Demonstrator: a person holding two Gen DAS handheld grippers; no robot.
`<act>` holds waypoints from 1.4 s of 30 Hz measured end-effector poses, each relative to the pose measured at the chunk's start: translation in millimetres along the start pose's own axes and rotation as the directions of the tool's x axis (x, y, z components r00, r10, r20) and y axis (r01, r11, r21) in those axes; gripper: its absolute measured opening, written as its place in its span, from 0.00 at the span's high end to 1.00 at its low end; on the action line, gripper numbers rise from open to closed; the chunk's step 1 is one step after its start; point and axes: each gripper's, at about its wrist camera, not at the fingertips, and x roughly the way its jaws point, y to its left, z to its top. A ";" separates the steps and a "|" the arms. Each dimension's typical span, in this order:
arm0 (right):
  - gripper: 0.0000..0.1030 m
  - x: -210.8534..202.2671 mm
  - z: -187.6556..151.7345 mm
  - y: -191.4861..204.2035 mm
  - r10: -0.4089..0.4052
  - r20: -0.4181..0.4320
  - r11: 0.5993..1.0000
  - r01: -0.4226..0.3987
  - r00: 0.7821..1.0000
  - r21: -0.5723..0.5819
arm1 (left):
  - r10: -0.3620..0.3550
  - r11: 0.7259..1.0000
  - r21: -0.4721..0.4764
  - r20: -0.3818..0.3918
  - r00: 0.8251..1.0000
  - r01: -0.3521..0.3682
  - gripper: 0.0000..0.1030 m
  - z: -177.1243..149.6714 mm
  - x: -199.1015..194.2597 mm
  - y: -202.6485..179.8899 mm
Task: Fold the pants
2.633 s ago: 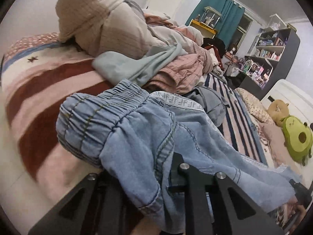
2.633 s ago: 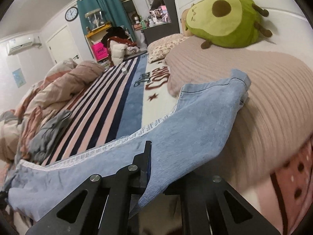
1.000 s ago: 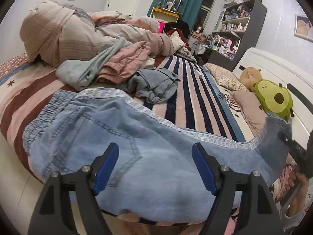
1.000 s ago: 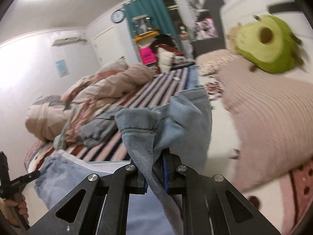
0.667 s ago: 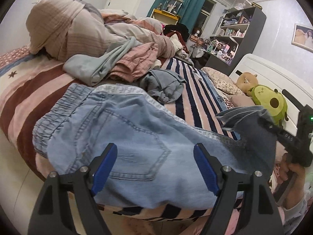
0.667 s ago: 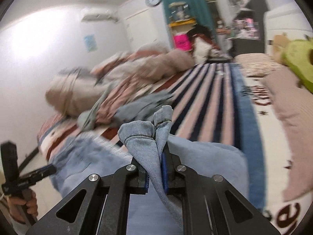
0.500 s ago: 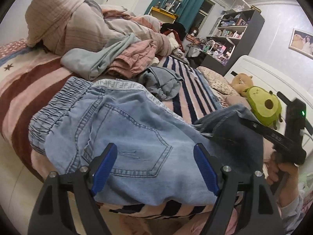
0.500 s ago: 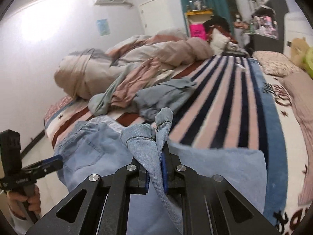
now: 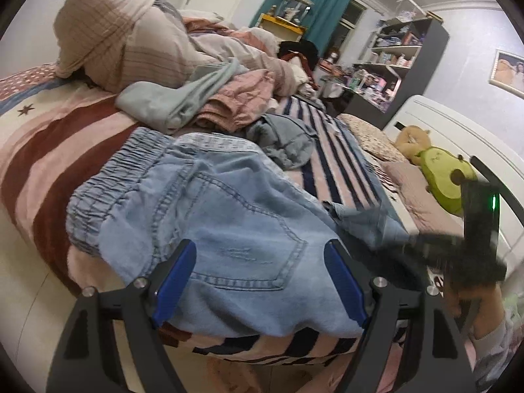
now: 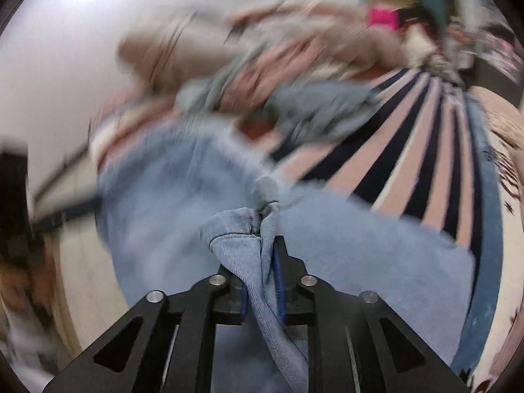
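Nearest to me, my left hand-held gripper (image 9: 258,283) stands wide, its blue pads either side of the back pocket with nothing pinched between them. In my right hand-held gripper (image 10: 262,281) a bunched leg hem of the light blue denim pants (image 9: 209,216) sits between the blue pads (image 10: 278,275) while the jaws are opening; the cloth is not yet free. The pants lie across the near edge of the bed covered in a pink, white and navy striped blanket (image 9: 330,170), elastic waistband to the left, the leg brought over onto the seat. Just beyond them lies a crumpled grey garment (image 9: 288,137), then a heap of pink and pale green clothes (image 9: 203,98). Farther right, a green avocado-shaped plush toy (image 9: 448,177) rests by the white headboard (image 9: 458,131). Teal curtains (image 9: 314,9) hang at the far wall
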 end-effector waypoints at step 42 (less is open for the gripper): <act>0.38 -76.0 -94.3 -117.6 0.053 0.147 0.954 -0.094 0.988 0.286 | 0.048 0.979 0.204 -0.157 0.986 -0.015 0.28 -38.7 49.9 -103.5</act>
